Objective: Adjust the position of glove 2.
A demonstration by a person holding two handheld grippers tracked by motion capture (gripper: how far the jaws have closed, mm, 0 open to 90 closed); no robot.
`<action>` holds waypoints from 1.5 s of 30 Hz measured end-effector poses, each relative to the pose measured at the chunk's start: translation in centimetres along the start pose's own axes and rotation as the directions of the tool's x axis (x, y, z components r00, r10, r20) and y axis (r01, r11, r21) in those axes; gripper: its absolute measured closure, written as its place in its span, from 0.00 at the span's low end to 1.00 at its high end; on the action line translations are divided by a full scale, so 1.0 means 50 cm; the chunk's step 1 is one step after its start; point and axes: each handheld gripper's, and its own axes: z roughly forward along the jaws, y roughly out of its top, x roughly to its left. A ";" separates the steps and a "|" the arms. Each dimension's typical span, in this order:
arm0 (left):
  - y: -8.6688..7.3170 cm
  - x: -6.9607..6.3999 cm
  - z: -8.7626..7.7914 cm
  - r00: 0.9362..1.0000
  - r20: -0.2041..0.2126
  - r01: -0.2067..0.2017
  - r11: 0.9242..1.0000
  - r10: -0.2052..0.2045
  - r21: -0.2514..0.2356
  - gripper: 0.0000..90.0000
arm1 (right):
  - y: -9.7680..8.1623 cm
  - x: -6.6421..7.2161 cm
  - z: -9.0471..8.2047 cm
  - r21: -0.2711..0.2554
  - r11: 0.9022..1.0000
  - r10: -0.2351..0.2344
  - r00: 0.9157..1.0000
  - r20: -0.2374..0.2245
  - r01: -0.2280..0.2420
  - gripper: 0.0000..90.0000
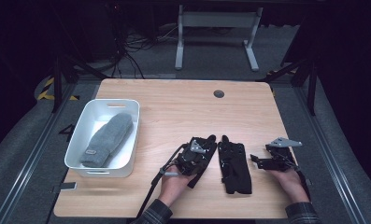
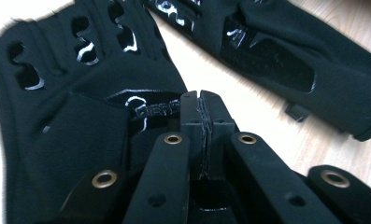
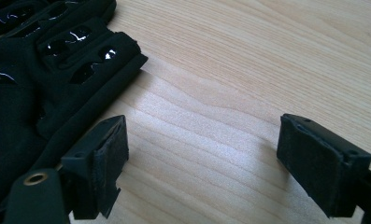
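clearly the left gripper, jaws pressed together on a black glove, sits beside the second glove, lying lengthwise toward the table's near edge; the right gripper, spread, waits nearest.

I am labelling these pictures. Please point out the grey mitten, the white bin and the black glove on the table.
grey mitten (image 1: 107, 139), high view, middle of its knit body.
white bin (image 1: 137, 122), high view, right rim.
black glove (image 1: 234, 165), high view, its palm.
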 end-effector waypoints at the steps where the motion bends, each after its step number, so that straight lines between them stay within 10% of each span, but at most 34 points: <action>1: 0.001 0.003 -0.006 1.000 -0.006 -0.002 1.000 0.002 -0.002 0.98 | 0.000 0.000 0.000 0.001 1.000 0.000 1.000 0.000 0.000 0.19; 12: -0.020 0.096 -0.075 0.995 -0.097 0.033 0.999 -0.030 0.028 0.75 | 0.006 0.003 -0.015 -0.018 1.000 -0.002 1.000 -0.017 0.002 0.34; 22: -0.035 0.122 -0.063 0.996 -0.067 0.051 0.999 -0.050 0.005 0.63 | 0.005 0.043 -0.065 -0.048 0.999 -0.030 0.981 -0.191 0.021 0.97; 29: -0.041 0.129 -0.068 0.994 -0.100 0.052 0.999 -0.052 0.002 0.64 | 0.006 0.081 -0.056 -0.018 0.997 -0.079 0.962 -0.261 0.077 0.99; 45: -0.052 0.154 -0.065 0.987 -0.137 0.085 0.996 -0.083 0.010 0.67 | 0.003 0.084 -0.042 0.020 0.995 -0.089 0.955 -0.282 0.099 1.00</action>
